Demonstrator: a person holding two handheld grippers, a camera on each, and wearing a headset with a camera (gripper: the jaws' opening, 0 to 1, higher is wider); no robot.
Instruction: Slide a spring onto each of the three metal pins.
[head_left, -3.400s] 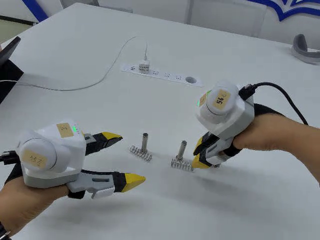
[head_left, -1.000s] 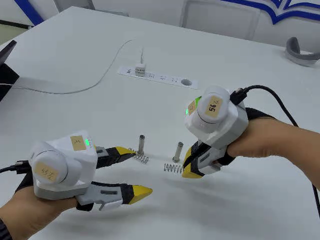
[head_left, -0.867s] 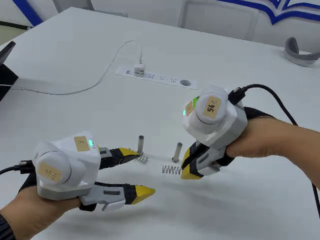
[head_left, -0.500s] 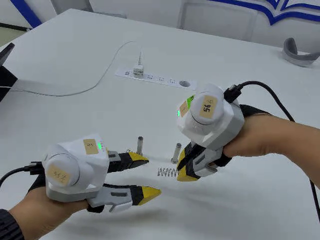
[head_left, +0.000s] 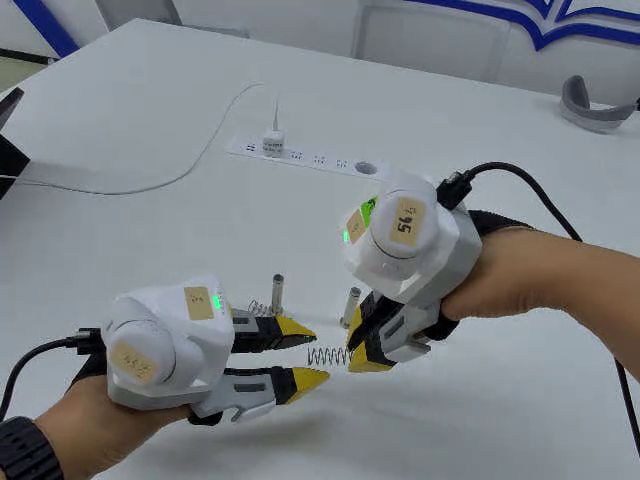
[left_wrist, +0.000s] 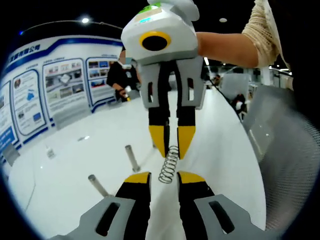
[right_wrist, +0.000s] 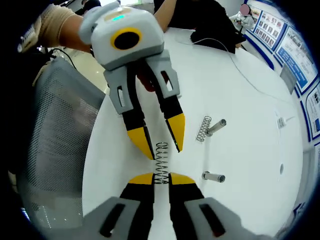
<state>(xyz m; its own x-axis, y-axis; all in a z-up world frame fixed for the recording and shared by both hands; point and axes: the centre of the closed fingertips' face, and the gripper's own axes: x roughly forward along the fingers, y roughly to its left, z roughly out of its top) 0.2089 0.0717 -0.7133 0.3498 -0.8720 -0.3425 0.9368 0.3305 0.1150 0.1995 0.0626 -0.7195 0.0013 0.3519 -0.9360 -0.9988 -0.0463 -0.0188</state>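
Right gripper (head_left: 358, 350) jaws pinched on one end of spring (head_left: 328, 355). Spring is up off table (head_left: 450, 130), poking sideways at left gripper (head_left: 305, 353). Spring = thin bright wire coil, straight, evenly wound. Left jaws apart, yellow tips either side of free end, can't tell if touching. Pin (head_left: 352, 305) upright just behind right tips. Second pin (head_left: 277, 293) further left in head view, second spring (head_left: 258, 307) at its base.
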